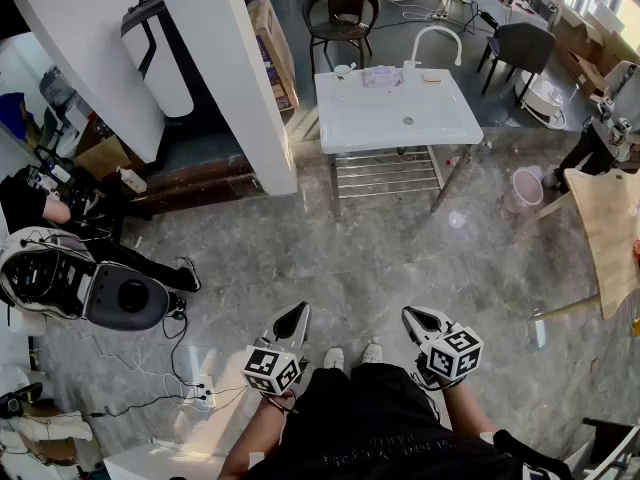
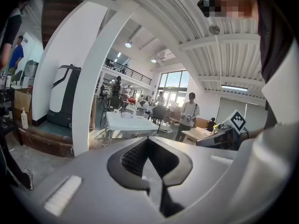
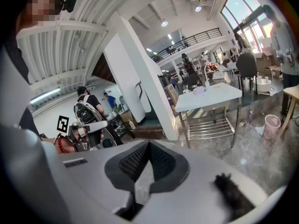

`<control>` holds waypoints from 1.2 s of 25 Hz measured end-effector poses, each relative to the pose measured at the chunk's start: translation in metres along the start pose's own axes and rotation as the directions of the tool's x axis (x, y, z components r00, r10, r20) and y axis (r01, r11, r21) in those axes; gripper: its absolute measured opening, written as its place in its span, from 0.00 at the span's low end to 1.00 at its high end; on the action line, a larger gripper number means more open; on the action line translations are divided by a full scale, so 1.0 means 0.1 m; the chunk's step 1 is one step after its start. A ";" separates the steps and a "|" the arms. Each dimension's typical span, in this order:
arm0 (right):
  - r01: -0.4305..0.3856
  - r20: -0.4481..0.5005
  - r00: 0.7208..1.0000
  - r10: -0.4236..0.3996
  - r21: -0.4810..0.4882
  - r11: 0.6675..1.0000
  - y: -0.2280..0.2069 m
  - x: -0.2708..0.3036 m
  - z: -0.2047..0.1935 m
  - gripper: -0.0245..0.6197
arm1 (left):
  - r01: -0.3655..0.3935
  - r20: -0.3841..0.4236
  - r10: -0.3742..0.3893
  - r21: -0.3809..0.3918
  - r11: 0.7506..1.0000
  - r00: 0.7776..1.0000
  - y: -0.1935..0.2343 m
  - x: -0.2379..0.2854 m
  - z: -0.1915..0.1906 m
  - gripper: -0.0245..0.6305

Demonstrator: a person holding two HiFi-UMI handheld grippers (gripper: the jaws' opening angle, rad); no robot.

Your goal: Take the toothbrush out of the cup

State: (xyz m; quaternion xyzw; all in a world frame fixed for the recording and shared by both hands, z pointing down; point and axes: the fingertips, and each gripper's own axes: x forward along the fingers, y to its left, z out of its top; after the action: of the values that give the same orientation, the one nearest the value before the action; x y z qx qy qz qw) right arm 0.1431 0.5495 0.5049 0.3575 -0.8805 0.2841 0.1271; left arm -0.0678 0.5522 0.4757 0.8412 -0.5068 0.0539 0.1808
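Head view: we see the grey floor (image 1: 400, 258), with the white worktop (image 1: 400, 118) well ahead. The left tool (image 1: 299, 312) and right tool (image 1: 411, 314) hang low, both pressed together and empty. A cup (image 1: 343, 70) stands at the worktop's far-left corner; the toothbrush is too small to tell.

White sink table (image 1: 440, 118) beside a white pillar (image 1: 235, 78), dark chair (image 1: 341, 8) behind, pink bucket (image 1: 523, 190) on floor (image 1: 380, 258)

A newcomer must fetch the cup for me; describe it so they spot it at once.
Past the big white pillar stands a white sink table with a curved faucet. The cup sits at its far left corner, small and upright, unlike the low clear item beside it.
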 end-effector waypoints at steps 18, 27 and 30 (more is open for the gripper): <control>-0.013 0.023 1.000 0.013 0.008 1.000 -0.19 -0.07 0.10 0.06 | -0.022 -0.008 0.022 0.012 1.000 1.000 -0.13 0.12 0.09 0.05; -0.010 -0.018 1.000 0.010 0.004 1.000 -0.52 -0.18 -0.05 0.06 | -0.070 -0.012 0.070 -0.002 0.998 0.997 -0.33 0.18 -0.01 0.05; -0.002 -0.021 1.000 0.002 0.001 1.000 -0.57 -0.22 -0.08 0.06 | -0.088 -0.010 0.088 -0.007 0.996 0.996 -0.35 0.17 -0.07 0.05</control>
State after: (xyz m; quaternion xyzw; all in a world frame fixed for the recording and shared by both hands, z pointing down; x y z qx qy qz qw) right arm 0.1990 0.5328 0.5252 0.3537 -0.8793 0.2886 0.1358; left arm -0.0287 0.5552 0.4781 0.8170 -0.5428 0.0640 0.1836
